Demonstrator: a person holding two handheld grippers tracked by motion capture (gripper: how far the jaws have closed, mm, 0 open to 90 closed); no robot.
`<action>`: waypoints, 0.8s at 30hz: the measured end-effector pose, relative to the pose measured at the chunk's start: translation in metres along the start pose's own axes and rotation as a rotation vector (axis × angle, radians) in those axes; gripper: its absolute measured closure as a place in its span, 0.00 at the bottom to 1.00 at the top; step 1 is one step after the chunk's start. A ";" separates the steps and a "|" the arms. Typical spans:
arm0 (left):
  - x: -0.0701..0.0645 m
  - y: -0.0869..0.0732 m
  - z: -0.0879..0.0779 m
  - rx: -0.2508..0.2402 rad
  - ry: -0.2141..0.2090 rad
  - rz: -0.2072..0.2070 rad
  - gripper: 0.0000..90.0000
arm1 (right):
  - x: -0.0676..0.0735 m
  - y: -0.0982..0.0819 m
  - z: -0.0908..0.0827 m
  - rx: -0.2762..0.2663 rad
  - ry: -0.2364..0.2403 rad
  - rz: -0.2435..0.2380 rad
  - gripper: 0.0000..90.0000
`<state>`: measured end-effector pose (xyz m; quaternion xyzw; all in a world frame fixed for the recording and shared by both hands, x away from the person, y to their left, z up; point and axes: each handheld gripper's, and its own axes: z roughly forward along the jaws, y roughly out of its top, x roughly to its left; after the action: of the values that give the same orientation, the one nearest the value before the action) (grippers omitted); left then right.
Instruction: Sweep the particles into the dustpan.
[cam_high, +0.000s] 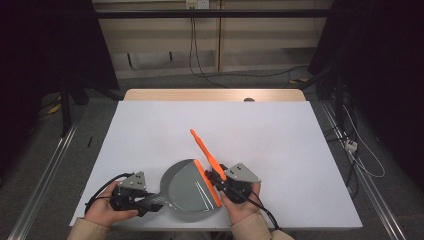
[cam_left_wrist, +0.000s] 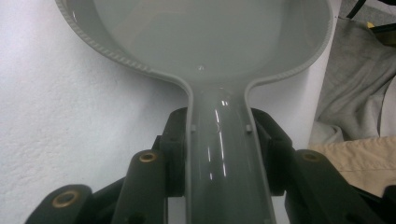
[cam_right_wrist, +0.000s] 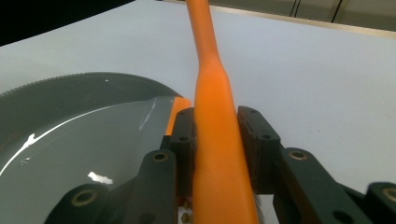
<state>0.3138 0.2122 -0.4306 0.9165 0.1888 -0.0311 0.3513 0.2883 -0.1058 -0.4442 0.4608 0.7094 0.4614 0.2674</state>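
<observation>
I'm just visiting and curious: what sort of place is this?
Probably a lab recording bay: a white-topped table ringed by dark curtains, loose cables on the floor, with metal rails beside it.

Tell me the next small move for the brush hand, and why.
Probably sweep the orange brush a little toward the grey dustpan. The right gripper is shut on the brush handle, the left gripper clamps the dustpan handle, and the brush head sits at the pan's orange lip, ready to push debris in.

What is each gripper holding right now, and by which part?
The left gripper clamps the grey plastic dustpan by its handle. The right gripper clamps the orange plastic brush partway along its handle.
</observation>
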 end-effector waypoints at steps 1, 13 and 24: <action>0.000 0.000 0.000 0.003 -0.002 -0.001 0.69 | 0.001 0.001 0.001 0.000 0.008 -0.001 0.77; 0.000 0.001 0.004 0.000 -0.002 -0.016 0.69 | 0.014 0.004 0.011 -0.023 0.059 0.094 0.77; 0.001 -0.002 0.007 0.008 -0.005 -0.024 0.69 | 0.028 0.010 0.014 -0.068 0.137 0.133 0.78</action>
<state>0.3150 0.2096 -0.4370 0.9155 0.1989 -0.0386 0.3475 0.2913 -0.0734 -0.4398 0.4650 0.6777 0.5323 0.2027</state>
